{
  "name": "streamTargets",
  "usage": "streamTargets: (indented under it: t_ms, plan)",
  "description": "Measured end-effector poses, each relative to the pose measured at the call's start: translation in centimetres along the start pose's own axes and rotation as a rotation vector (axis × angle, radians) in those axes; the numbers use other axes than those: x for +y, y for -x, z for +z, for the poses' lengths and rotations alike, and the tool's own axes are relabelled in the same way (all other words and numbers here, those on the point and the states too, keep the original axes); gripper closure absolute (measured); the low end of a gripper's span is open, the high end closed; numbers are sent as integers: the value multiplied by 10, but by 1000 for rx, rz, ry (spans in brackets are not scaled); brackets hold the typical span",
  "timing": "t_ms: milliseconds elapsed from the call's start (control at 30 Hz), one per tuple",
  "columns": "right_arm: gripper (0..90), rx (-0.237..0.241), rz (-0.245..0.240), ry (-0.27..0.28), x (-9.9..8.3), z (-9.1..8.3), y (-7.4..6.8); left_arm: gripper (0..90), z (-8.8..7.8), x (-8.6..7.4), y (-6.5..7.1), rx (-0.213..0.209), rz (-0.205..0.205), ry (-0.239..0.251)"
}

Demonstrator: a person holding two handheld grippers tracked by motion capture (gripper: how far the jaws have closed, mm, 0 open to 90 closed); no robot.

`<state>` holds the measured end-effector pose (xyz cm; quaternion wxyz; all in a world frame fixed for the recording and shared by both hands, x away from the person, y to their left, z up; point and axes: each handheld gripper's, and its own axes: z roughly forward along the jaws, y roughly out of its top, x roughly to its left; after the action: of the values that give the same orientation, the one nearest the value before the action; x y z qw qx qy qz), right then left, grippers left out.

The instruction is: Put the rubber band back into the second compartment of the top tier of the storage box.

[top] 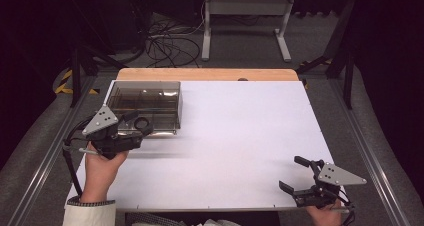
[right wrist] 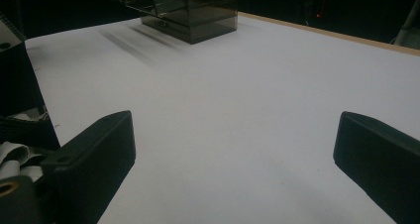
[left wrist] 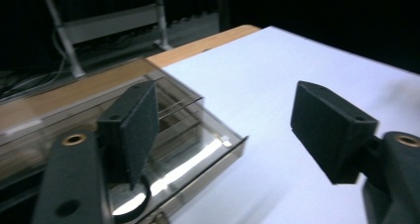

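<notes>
A smoky see-through plastic box (top: 145,103) with inner dividers stands at the back left of the white table (top: 240,131). My left gripper (top: 141,126) is at the box's front edge, held by a hand in a white sleeve. In the left gripper view its jaws stand wide open (left wrist: 225,100); the left one hangs over the box (left wrist: 198,130), the right one over bare table. A dark round shape (left wrist: 136,204) lies under the left jaw; what it is I cannot tell. My right gripper (top: 294,174) sits near the front right corner, open (right wrist: 235,130), with nothing between its jaws. It faces the far box (right wrist: 193,16).
A wooden strip (top: 207,74) runs along the table's back edge. Beyond it on the floor are a white-legged stand (top: 245,16) and a tangle of cables (top: 165,41). Dark frame legs stand at both sides of the table.
</notes>
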<state>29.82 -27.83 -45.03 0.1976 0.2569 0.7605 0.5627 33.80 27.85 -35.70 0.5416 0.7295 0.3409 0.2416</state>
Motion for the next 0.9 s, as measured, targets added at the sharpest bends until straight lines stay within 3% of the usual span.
streamTargets:
  t_ms: [167,433,800,900]
  plan:
    - [34,2,-5,-1,0,0,1,190,-4,-5,4,-46,-2,13]
    - [34,4,-4,-2,0,0,1,152,-9,-20,9,-56,24,7]
    - [34,5,-7,-7,0,1,0,117,-18,-52,16,-104,36,13]
    - [34,8,-6,-10,0,2,0,110,-18,-61,17,-100,49,8]
